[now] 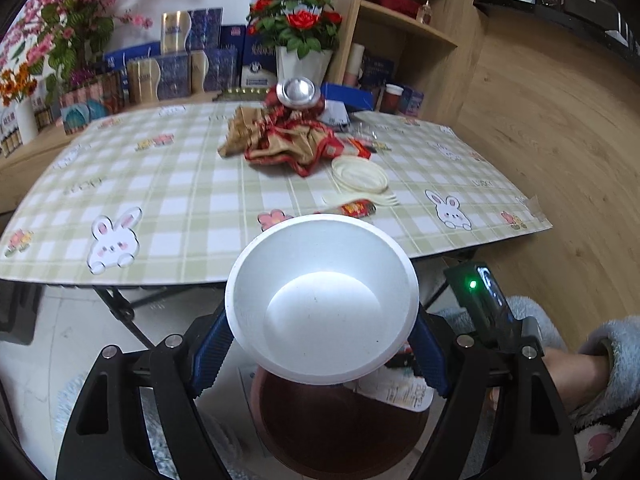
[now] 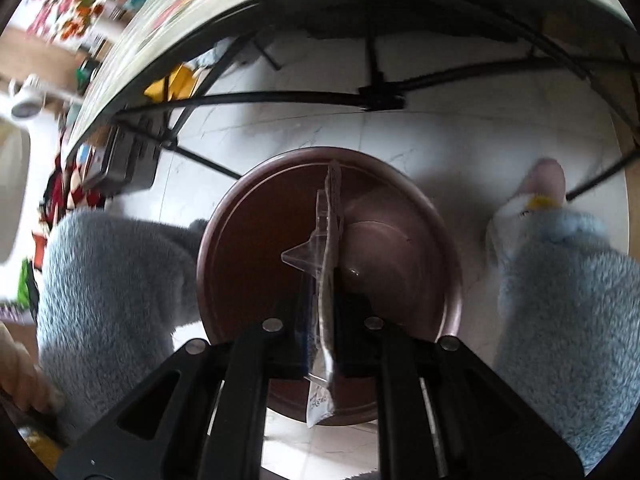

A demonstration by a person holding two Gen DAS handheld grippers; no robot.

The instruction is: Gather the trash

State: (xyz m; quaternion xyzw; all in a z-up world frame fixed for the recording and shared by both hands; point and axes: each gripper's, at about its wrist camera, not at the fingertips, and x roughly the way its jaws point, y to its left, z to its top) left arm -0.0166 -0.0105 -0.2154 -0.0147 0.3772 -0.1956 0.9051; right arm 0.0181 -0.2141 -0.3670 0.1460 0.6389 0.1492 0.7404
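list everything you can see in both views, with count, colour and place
foam bowl: 1, white, between left gripper's pads
trash bin: 1, brown, on floor below both grippers
plastic wrapper: 1, clear, pinched in right gripper above bin
table: 1, green plaid cover with rabbits
crumpled wrappers: pile, red and tan, table centre
plastic lids: stack, cream, right of pile
rose pot: 1, red flowers, behind table
left gripper: 1, black, blue pads
right gripper: 1, black
fleece legs: 2, grey-blue, flanking bin
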